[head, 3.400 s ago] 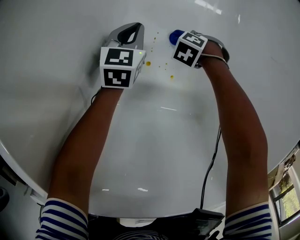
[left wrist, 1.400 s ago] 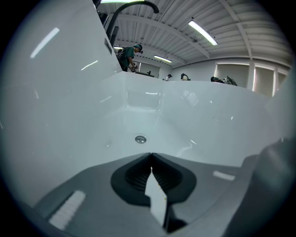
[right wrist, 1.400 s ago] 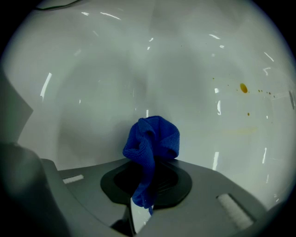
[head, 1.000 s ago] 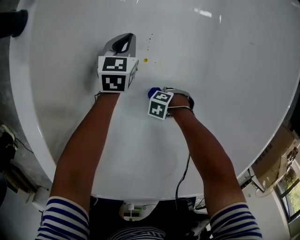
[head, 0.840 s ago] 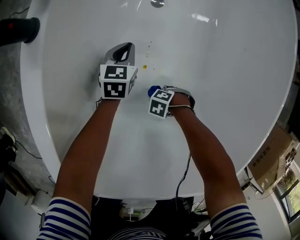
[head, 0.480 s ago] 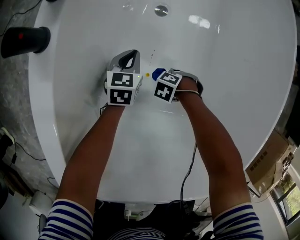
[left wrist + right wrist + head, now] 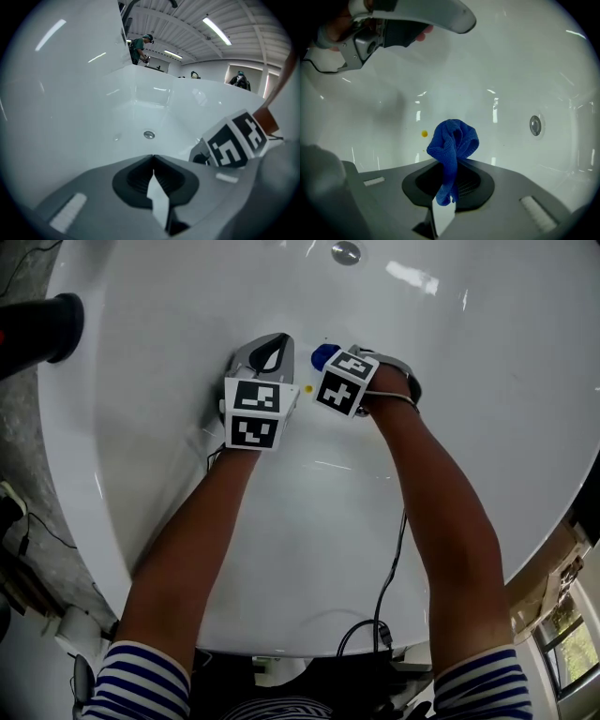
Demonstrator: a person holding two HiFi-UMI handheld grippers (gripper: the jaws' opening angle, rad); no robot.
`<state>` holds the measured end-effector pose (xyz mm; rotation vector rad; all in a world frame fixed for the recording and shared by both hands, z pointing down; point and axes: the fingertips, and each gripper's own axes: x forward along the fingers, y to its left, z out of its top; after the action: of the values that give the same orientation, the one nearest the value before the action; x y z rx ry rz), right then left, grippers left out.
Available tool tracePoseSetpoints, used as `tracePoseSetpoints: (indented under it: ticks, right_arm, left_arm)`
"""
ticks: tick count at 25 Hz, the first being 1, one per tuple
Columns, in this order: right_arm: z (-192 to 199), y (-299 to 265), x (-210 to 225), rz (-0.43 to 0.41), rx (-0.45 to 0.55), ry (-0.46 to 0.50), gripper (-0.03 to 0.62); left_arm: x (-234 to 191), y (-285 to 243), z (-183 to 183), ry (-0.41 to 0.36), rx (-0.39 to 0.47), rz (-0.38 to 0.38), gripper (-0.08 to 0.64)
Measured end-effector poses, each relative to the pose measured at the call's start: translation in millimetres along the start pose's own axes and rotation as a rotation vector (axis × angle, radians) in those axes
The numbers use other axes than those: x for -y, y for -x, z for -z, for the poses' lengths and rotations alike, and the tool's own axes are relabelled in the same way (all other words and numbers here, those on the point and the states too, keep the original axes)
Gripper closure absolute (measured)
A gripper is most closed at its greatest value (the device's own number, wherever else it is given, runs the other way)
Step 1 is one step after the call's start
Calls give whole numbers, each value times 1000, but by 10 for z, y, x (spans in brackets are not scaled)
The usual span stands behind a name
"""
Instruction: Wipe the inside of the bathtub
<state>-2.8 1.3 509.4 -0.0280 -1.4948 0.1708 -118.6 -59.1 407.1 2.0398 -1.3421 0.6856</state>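
I am reaching down into a white bathtub (image 7: pixel 187 521). My right gripper (image 7: pixel 451 161) is shut on a bunched blue cloth (image 7: pixel 452 143), which shows as a blue tip (image 7: pixel 323 355) in the head view. A small yellow spot (image 7: pixel 424 134) sits on the tub floor just left of the cloth, also seen as the yellow spot (image 7: pixel 308 389) between the two grippers. My left gripper (image 7: pixel 153 157) is shut with nothing in it, close beside the right one (image 7: pixel 349 381). The left gripper (image 7: pixel 272 345) hovers over the tub floor.
The drain (image 7: pixel 346 252) lies at the far end of the tub, also seen as the drain (image 7: pixel 535 125) and the drain (image 7: pixel 149 135). A black and red object (image 7: pixel 37 329) sits on the tub's left rim. A cable (image 7: pixel 389 587) trails from my right arm. People stand far off (image 7: pixel 139 48).
The right gripper with the cloth swept from the tub's near middle forward toward the yellow spot and now sits beside the left gripper. The view shifted, bringing the drain in.
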Motion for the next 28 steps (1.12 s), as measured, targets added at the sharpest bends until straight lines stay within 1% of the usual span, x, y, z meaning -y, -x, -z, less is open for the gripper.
tracePoseSetpoints:
  ticks: [6,9,11,14,18,23,28]
  right_arm:
    - [-99,-85,401,46,10,-25,540]
    - [-157,-141,586,63,11,-30,540]
    - [-199,-184,656,72,13,-26,540]
    - [-250,-252,688,75,12,-13,540]
    - [-301,-319,708,69,6,-11,540]
    - [-322,-427,690,66,-6,-18,540]
    - [-328,-436,662,61,-5,0,540]
  left_arm:
    - [53,-34,102,29,7,12,557]
    - [44,-47,127,48,5,-1,557]
    - [33,-40,143,74,9,-10,557]
    - [32,-28,200,97,3,-15,557]
    - [44,-23,267,98,-18,-14,557]
    - [47,-28,280,89,-10,-9,557]
    - [-13,-20,296,109,-16,-18,557]
